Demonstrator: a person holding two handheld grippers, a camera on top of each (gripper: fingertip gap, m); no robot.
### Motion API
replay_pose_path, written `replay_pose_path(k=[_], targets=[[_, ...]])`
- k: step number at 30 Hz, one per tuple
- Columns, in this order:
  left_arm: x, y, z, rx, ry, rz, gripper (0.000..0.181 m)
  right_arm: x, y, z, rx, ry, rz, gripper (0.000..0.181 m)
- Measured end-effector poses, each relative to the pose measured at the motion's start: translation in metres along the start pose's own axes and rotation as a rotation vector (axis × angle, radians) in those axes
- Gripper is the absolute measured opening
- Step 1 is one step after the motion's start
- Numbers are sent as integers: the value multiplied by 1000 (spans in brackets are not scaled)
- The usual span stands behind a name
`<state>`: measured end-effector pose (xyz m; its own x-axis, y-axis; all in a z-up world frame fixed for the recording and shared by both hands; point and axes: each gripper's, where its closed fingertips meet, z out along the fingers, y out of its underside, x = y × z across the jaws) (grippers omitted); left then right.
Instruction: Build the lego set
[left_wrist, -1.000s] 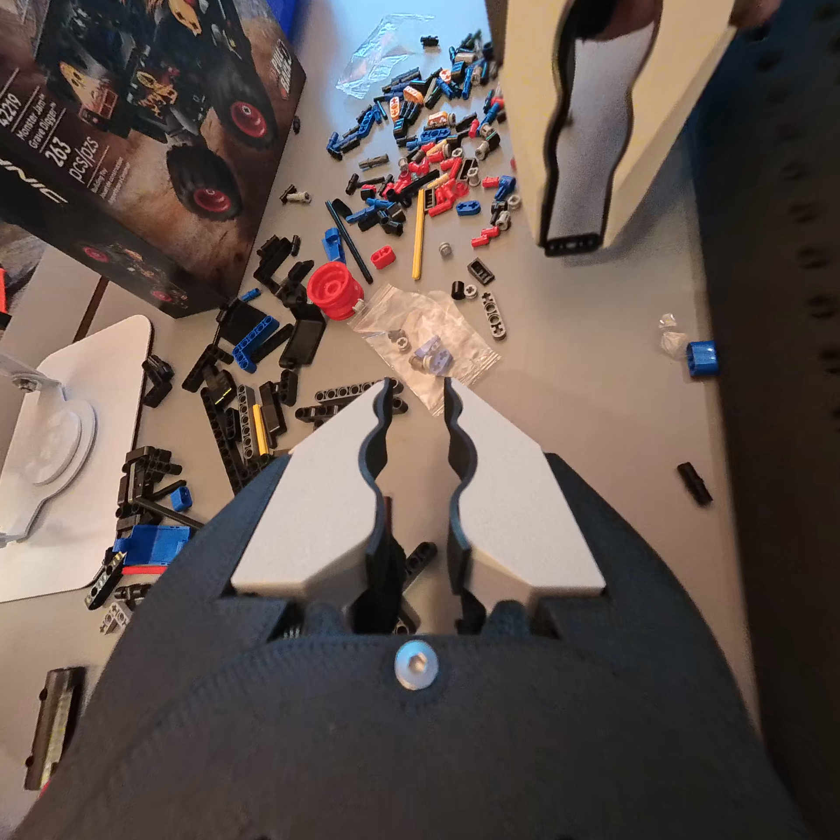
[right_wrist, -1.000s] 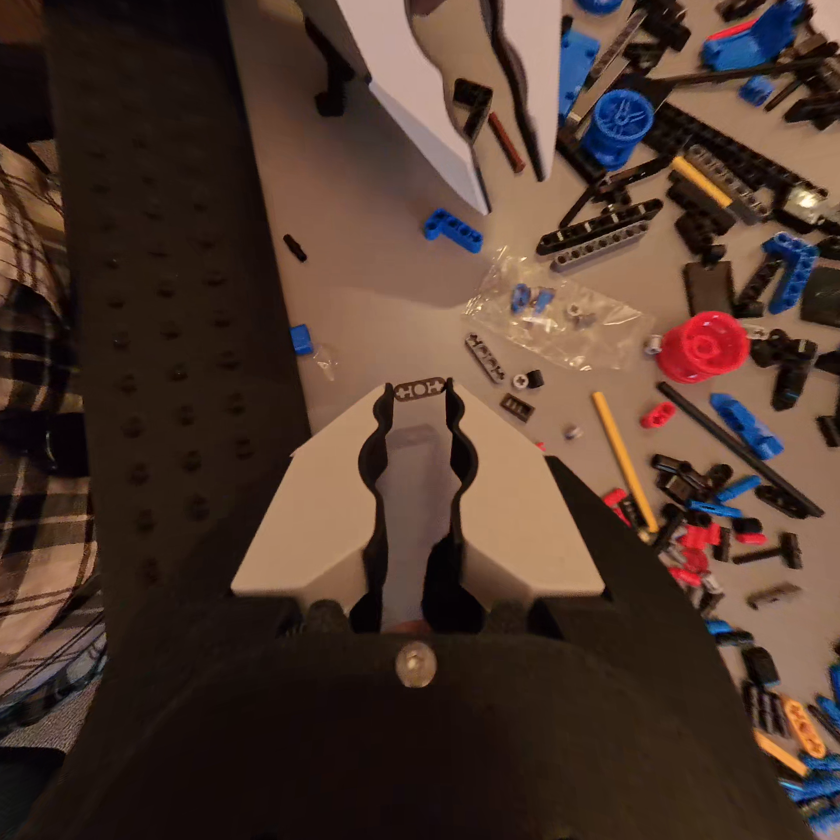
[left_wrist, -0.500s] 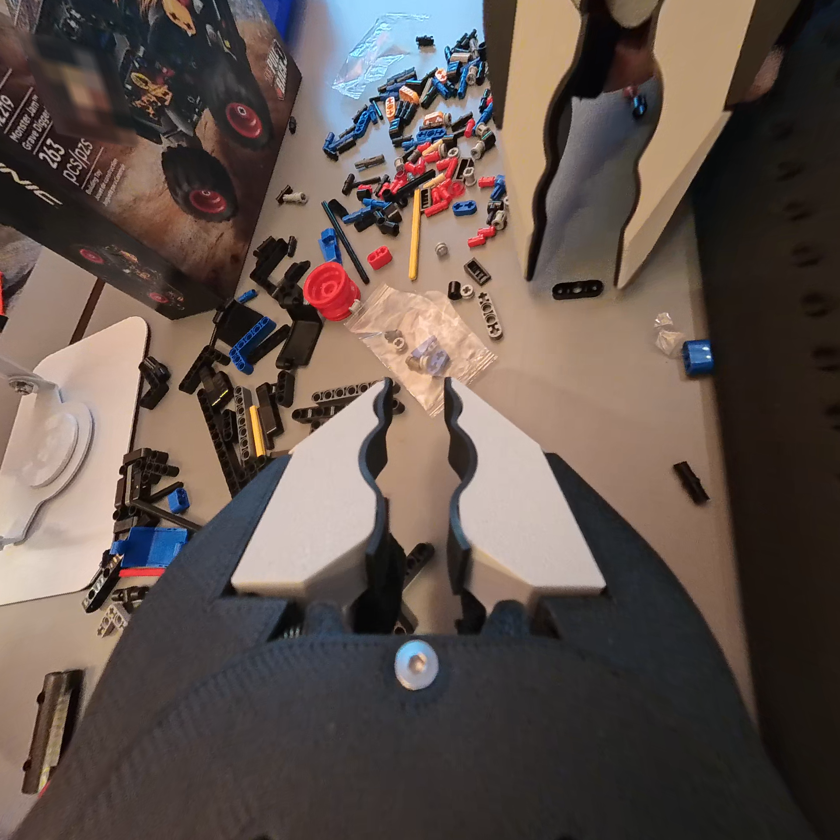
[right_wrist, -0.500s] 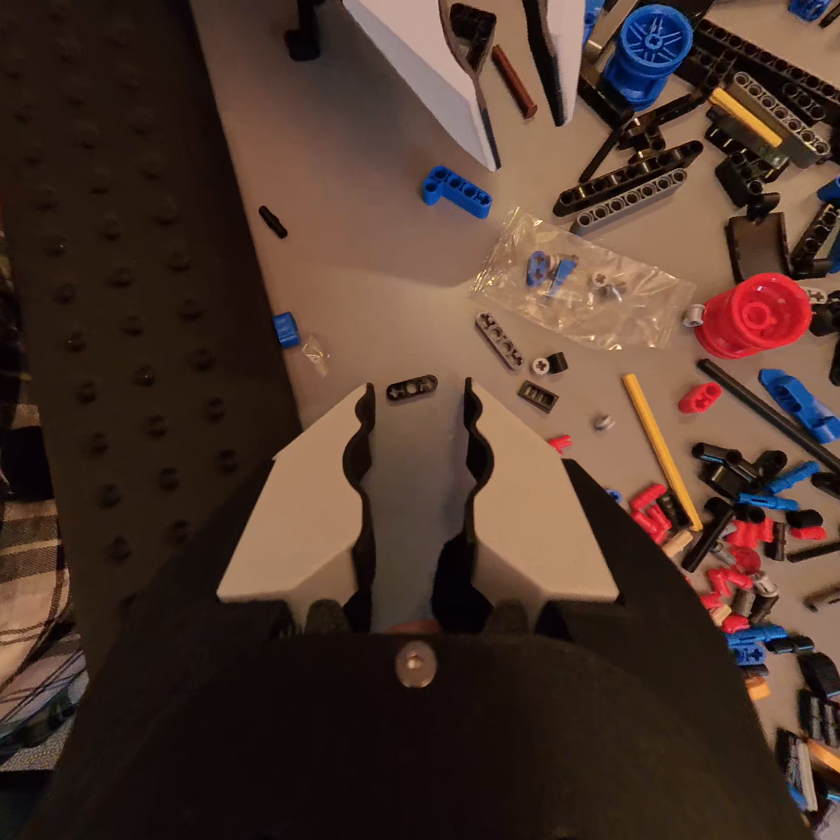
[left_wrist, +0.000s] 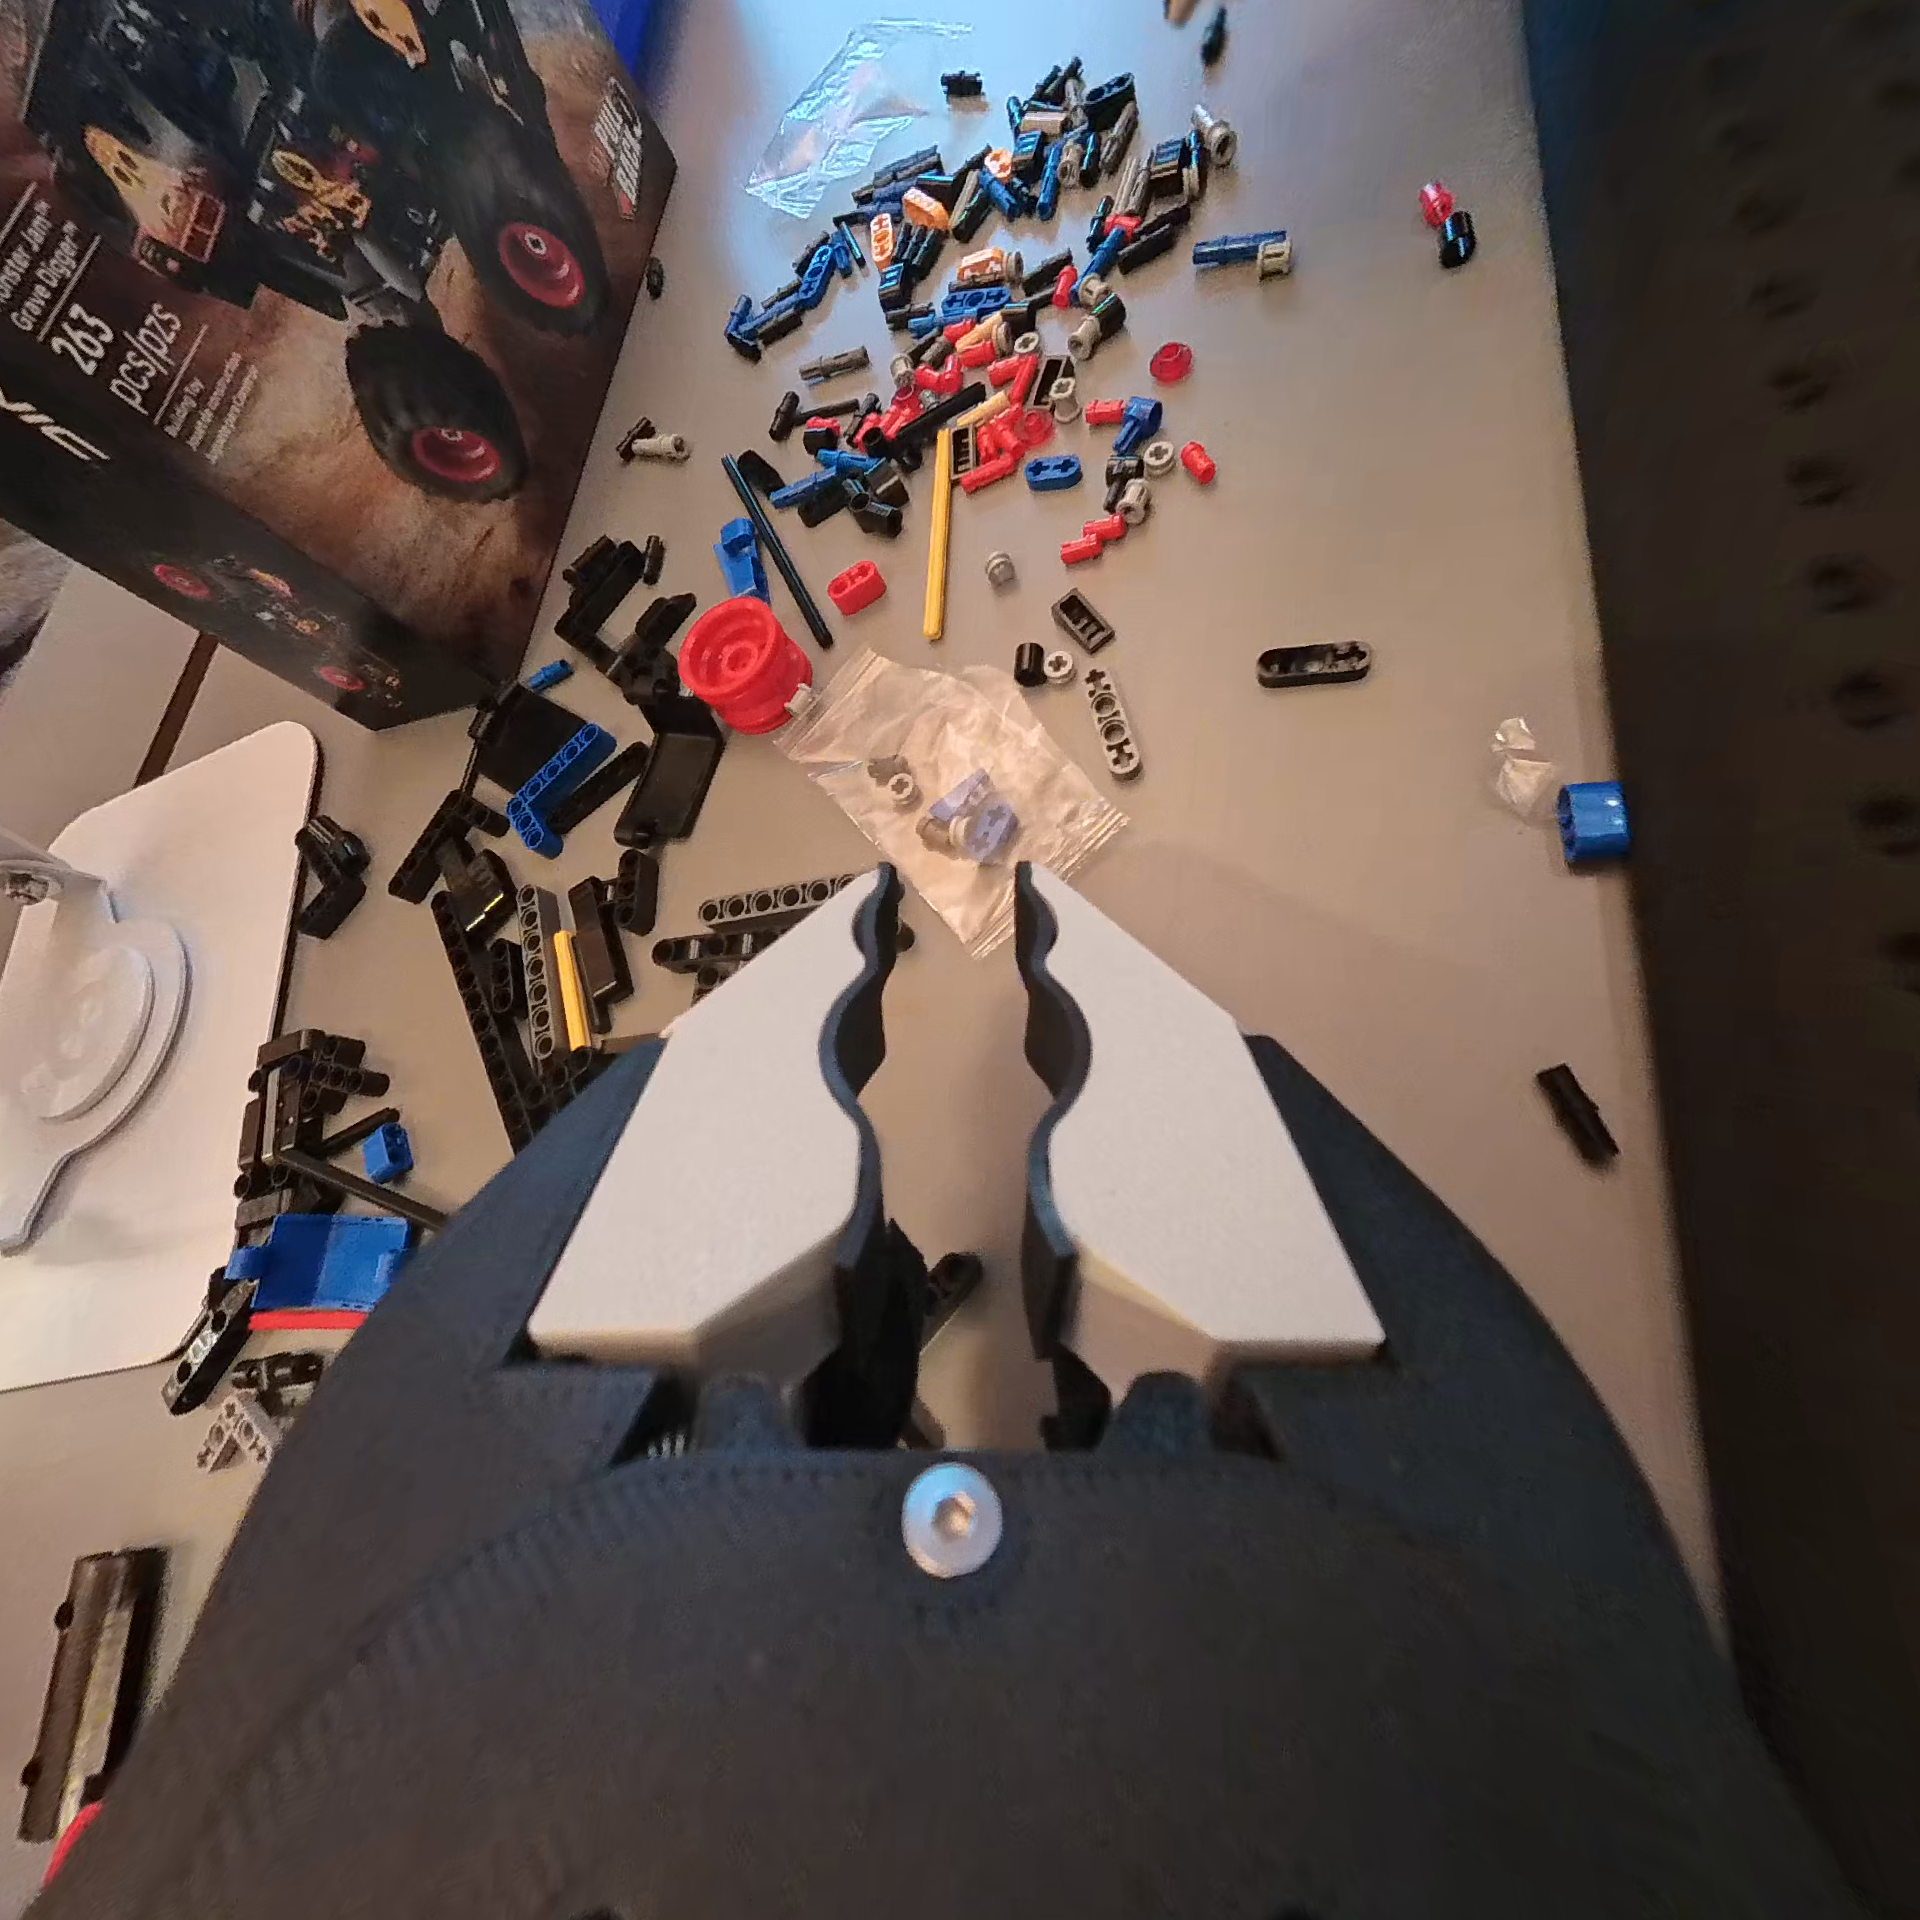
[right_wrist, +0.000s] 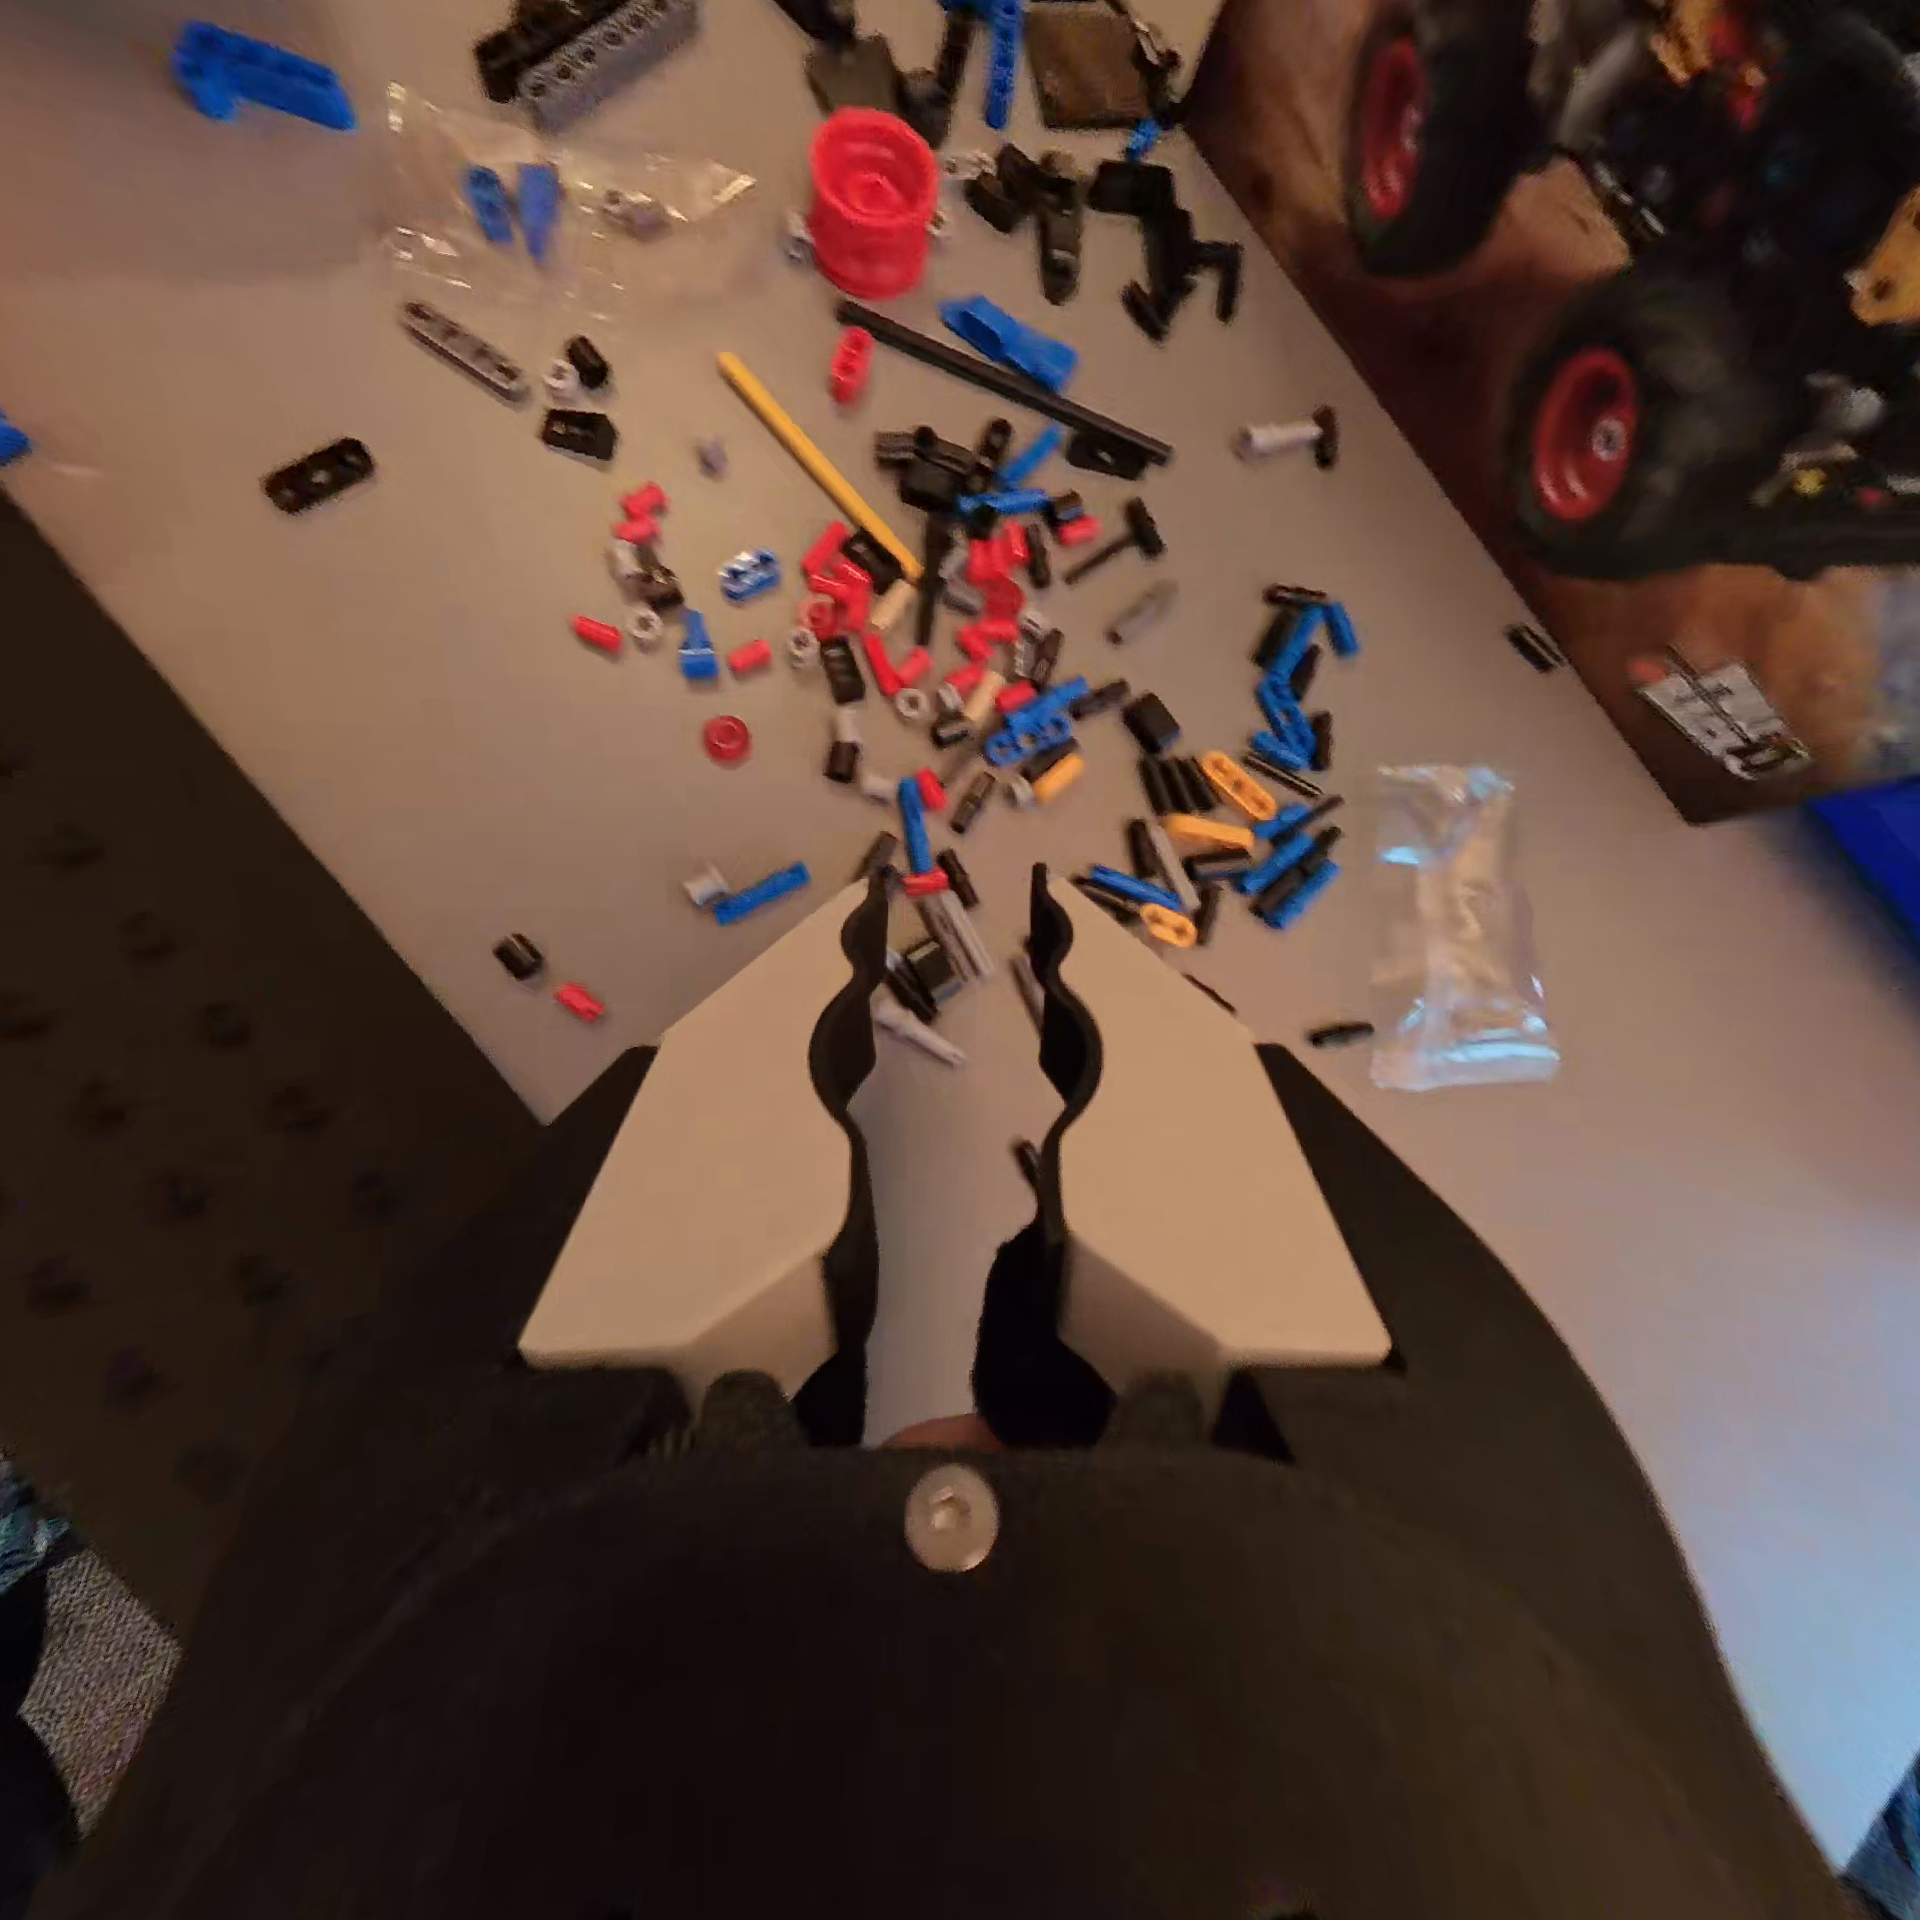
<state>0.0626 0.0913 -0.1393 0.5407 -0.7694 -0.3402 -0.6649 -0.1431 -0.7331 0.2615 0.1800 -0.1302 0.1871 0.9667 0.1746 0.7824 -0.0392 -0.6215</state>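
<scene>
Lego pieces (right_wrist: 935, 644) lie scattered on the grey table (right_wrist: 416, 727), from 10 to 1 o'clock ahead of the right gripper (right_wrist: 956, 894) — its jaws are parted and hold nothing. The left gripper (left_wrist: 951, 883) is also released, empty, a clear bag (left_wrist: 961, 784) at its 12 o'clock. I would descend slowly over one pin only: these small, smooth plastic parts slip easily.

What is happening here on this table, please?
A person is building a lego set with two handheld grippers. Both the left gripper and the right gripper are open and hold nothing. Loose pieces lie scattered on the table, beside the box. Nothing looks assembled yet.
</scene>
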Motion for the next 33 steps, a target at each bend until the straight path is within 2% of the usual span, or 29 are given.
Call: replay_pose_path(k=[10,14,18,33], targets=[[-2,3,3,-2,-1,-27,20,28,16,21,-50,34,-5,21],[-3,3,4,-1,1,-33,20,50,27,21,-104,87,-8,18],[-2,5,5,-7,6,-27,21,60,27,20,-94,77,5,18],[-3,8,6,-14,4,-37,20,36,-17,45,-20,-41,-113,18]])
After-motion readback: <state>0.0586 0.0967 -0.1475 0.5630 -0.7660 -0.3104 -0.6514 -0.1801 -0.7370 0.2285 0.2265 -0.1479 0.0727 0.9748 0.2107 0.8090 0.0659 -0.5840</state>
